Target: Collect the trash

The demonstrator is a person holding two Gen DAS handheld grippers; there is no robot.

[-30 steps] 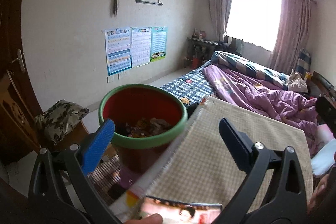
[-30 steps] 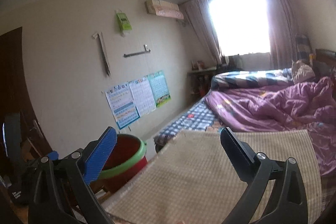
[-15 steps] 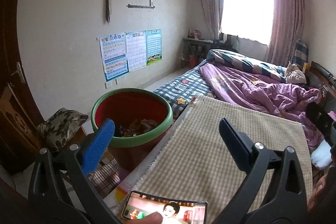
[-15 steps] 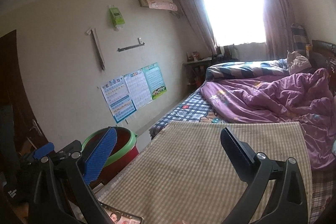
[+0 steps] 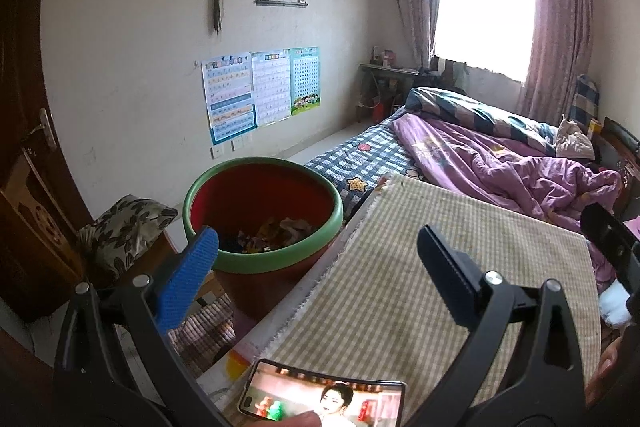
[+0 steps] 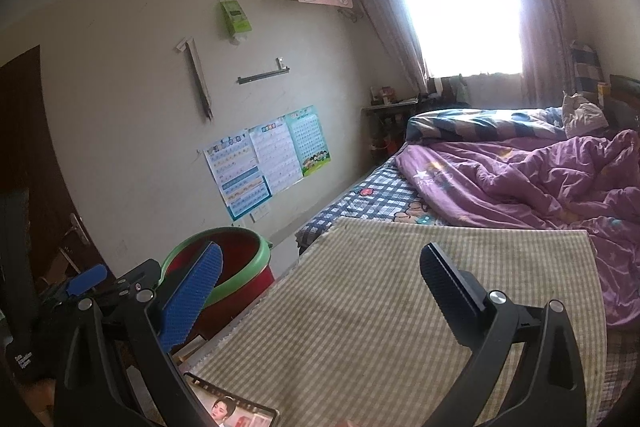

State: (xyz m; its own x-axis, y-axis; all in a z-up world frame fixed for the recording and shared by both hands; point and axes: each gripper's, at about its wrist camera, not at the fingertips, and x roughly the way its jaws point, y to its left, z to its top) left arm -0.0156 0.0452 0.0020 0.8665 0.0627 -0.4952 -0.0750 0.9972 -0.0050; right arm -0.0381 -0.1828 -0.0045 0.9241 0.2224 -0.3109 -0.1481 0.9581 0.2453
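Observation:
A red bin with a green rim (image 5: 262, 205) stands beside the table's left edge, with crumpled wrappers (image 5: 276, 233) lying in its bottom. My left gripper (image 5: 316, 263) is open and empty, its blue finger over the bin's near rim and its black finger over the checked cloth. In the right wrist view the same bin (image 6: 236, 267) shows at the lower left, partly behind my blue finger. My right gripper (image 6: 320, 291) is open and empty above the checked tablecloth (image 6: 400, 307). The left gripper (image 6: 86, 277) shows at the far left of that view.
A phone (image 5: 320, 397) playing video lies on the table's near edge. A patterned cushion (image 5: 124, 227) sits on a low wooden stand left of the bin. A bed with a purple quilt (image 5: 500, 163) fills the right side. A dark wooden door (image 5: 24, 147) stands at the left.
Both cameras have tipped downward and drawn back a little: the bin now sits lower and farther from the left gripper, and the phone shows fully at the table's near edge.

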